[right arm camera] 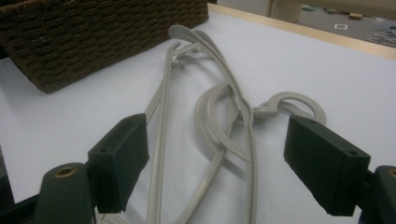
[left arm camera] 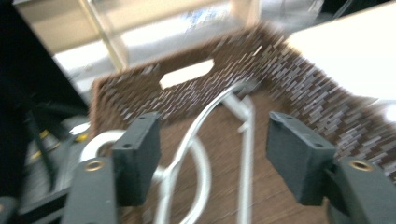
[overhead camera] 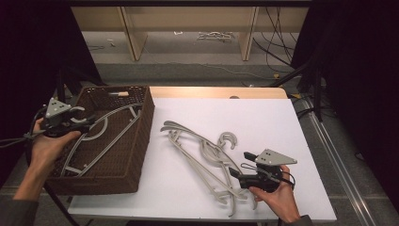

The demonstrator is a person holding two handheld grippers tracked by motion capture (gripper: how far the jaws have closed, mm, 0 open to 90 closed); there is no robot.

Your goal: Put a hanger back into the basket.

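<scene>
A brown wicker basket (overhead camera: 147, 117) stands at the table's left with a grey plastic hanger (overhead camera: 110, 145) lying inside it. My left gripper (overhead camera: 89, 120) hovers over the basket's left rim, open, with that hanger (left arm camera: 245, 154) below and between its jaws. Two or three more grey hangers (overhead camera: 202, 150) lie tangled on the white table top (overhead camera: 263, 122). My right gripper (overhead camera: 236, 174) sits at their near end, low over the table, also open. The hangers (right arm camera: 162, 116) run between its jaws without touching them.
The basket's wall (right arm camera: 93, 32) stands left of the loose hangers. A wooden strip (overhead camera: 211, 92) edges the table's far side. Beyond it are floor cables (overhead camera: 277, 52) and wooden furniture legs (overhead camera: 134, 37). Dark curtains flank both sides.
</scene>
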